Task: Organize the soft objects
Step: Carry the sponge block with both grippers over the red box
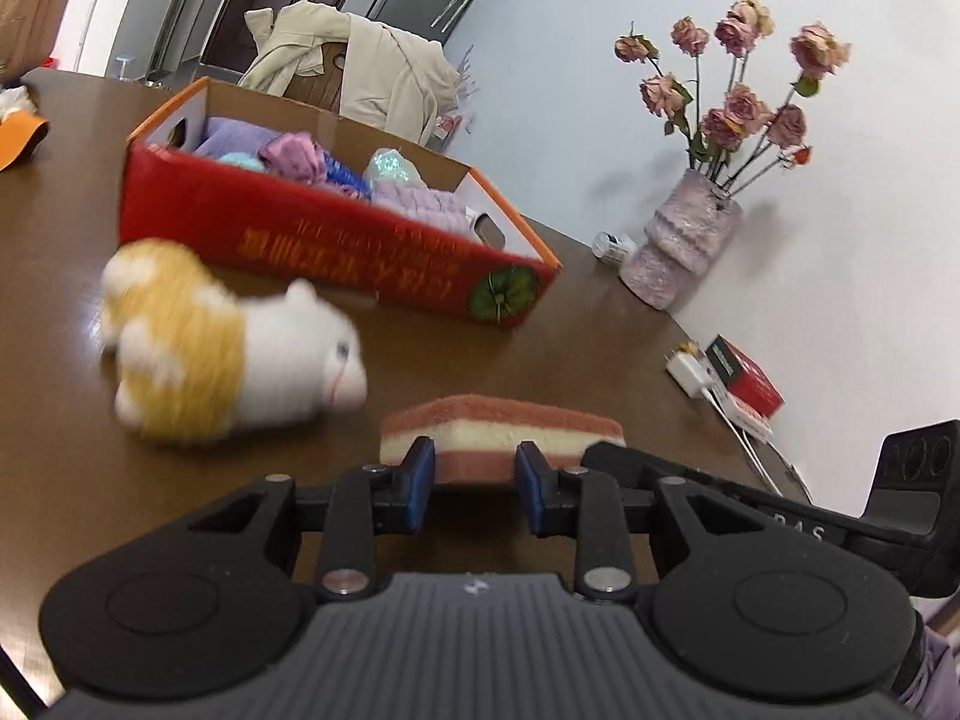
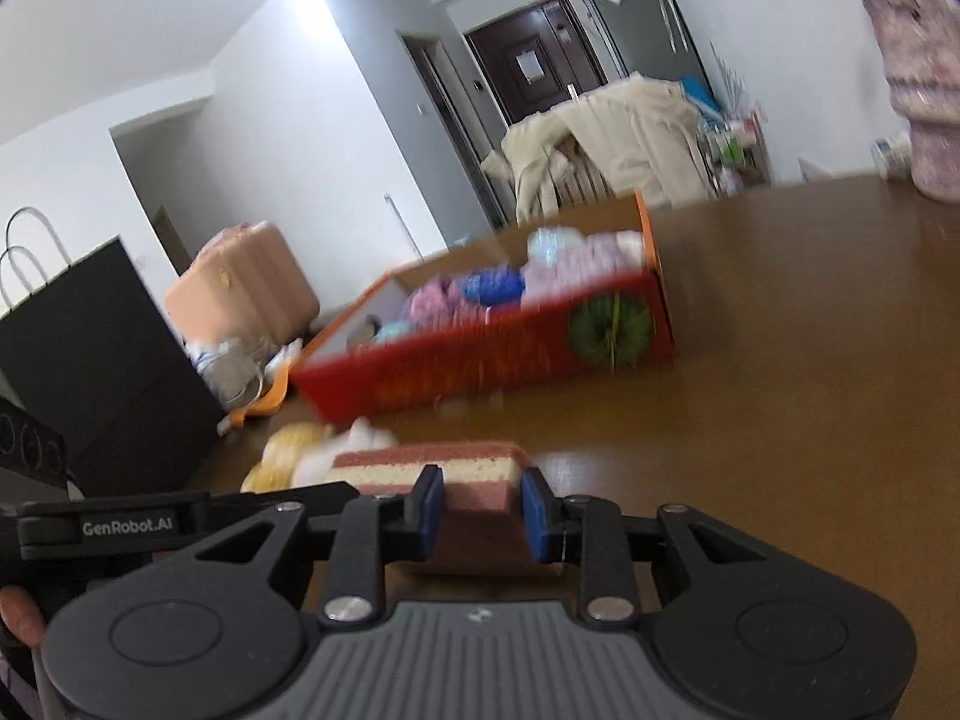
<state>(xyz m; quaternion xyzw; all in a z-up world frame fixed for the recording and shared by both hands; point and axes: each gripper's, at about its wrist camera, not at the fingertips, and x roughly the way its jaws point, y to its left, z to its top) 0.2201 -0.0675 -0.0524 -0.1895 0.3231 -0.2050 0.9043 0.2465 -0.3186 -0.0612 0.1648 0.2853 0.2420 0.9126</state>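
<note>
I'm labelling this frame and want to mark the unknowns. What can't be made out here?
- Sponge: in both wrist views the blue fingers hide its near face, so the grip can't be confirmed.
- Plush cat: right view, blurred and partly behind the sponge.
- Red box: printed lettering too smeared to read.

Layered rectangular foam sponge point(image 1: 501, 429): pink top layer, cream middle band, pink base. Plush cat toy point(image 1: 231, 351): white head and paws, mustard-yellow knitted body with white patches. Open cardboard box point(image 1: 336, 252): red outer wall with orange printed characters, green round emblem at one end, orange rim, white and brown interior. Box contents: lilac, purple, blue and turquoise soft items. Fingers point(image 1: 423, 471): blue pads on black frames. Glossy wooden table point(image 1: 60, 432): dark brown. Textured vase point(image 1: 681, 246): mottled lilac, holding dusty-pink dried roses point(image 1: 744, 105).
</note>
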